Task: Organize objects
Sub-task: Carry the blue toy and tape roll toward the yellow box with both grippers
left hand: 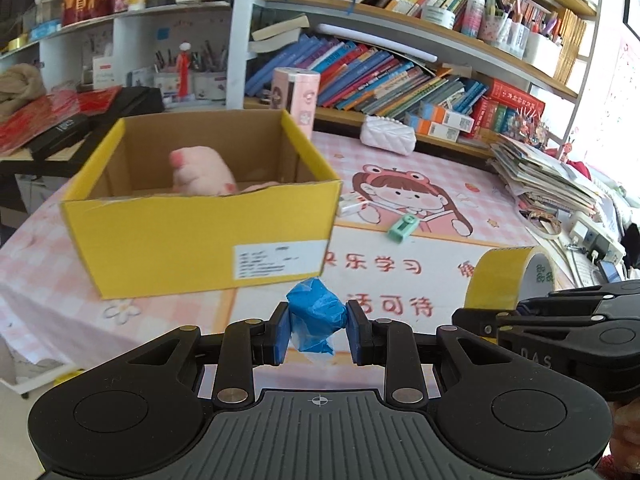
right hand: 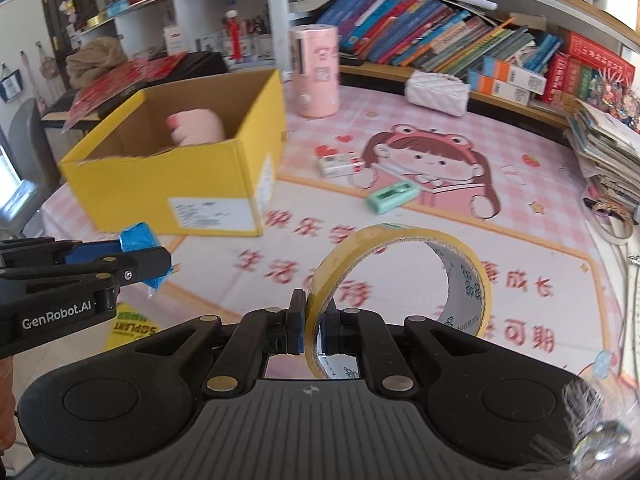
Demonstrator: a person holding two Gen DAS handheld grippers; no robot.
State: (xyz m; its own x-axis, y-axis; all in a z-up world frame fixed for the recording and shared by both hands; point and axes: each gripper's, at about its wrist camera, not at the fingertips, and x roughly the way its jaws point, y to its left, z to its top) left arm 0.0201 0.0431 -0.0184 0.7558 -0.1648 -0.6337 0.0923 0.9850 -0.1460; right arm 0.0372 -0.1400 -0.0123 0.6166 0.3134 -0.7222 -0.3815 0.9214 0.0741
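Note:
My left gripper (left hand: 319, 326) is shut on a crumpled blue wad (left hand: 316, 322), held above the pink table mat just in front of the yellow cardboard box (left hand: 192, 236). A pink plush toy (left hand: 202, 170) lies inside that box. My right gripper (right hand: 313, 330) is shut on the rim of a yellow tape roll (right hand: 400, 284), which stands up over the mat. In the right wrist view the left gripper (right hand: 154, 262) with the blue wad (right hand: 138, 238) is at the left, near the box (right hand: 172, 176). The tape roll (left hand: 508, 280) also shows at the right of the left wrist view.
On the mat lie a mint green stapler (right hand: 392, 196), a small white packet (right hand: 338, 164), a pink cylinder (right hand: 318, 70) and a white quilted purse (right hand: 438, 92). A paper stack (right hand: 604, 148) sits at the right edge. Bookshelves (left hand: 400, 76) rise behind the table.

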